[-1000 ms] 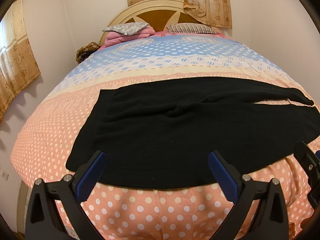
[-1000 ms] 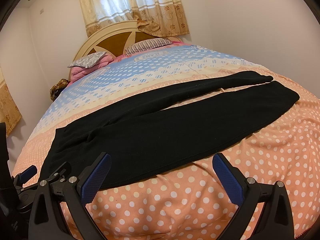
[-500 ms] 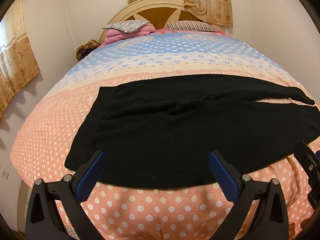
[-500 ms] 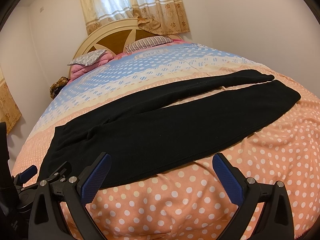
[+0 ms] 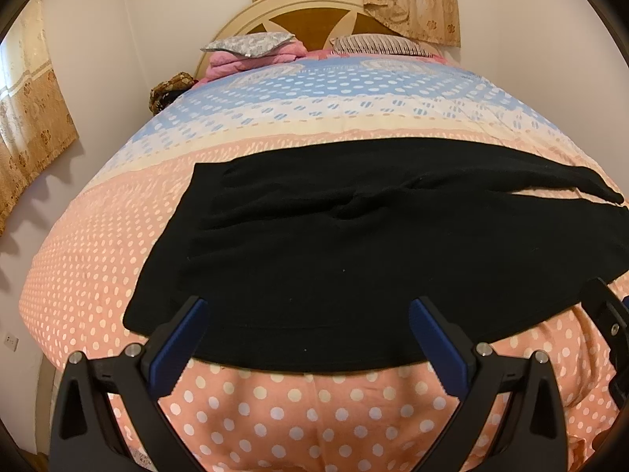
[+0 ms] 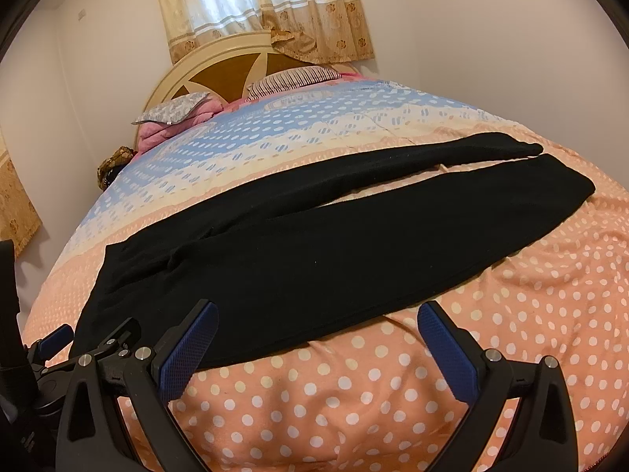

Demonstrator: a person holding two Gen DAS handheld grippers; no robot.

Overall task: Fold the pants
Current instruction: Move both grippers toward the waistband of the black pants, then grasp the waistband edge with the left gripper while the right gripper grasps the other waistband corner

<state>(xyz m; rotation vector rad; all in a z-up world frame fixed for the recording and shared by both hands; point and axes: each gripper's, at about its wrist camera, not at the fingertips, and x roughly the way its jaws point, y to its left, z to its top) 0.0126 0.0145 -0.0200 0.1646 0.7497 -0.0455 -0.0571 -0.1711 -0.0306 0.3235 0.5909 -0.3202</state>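
Your black pants (image 5: 354,244) lie flat across the bed (image 5: 314,405), on the pink dotted part of the cover, with the waistband at your left side and the 2 legs going to the right. The legs are spread a little, so a thin strip of cover shows between them near the cuffs. The near edge of the pants is just in front of both tools.

Your left tongs (image 5: 306,338) are wide apart and hold nothing. Your right tongs (image 6: 318,342) are also wide apart and empty. In the right wrist view the left tool is visible at the lower left, beside the waistband corner.

Compared with 1 second ago, almost nothing has changed. The pants have the same shape and the same place on the bed, and no edge is lifted. The left view has only come a little nearer and lower toward the waist part, and the right view has tilted slightly. The blue pads (image 5: 179,338) of the tongs have the same gap as before.

So, in my judgement, the folding is not yet begun, and you are only at the approach. The next step probably is to take the near edge at 2 places and bring one leg over the other. The cloth looks soft and thin, so take care to pinch only the pants and not the cover under them.
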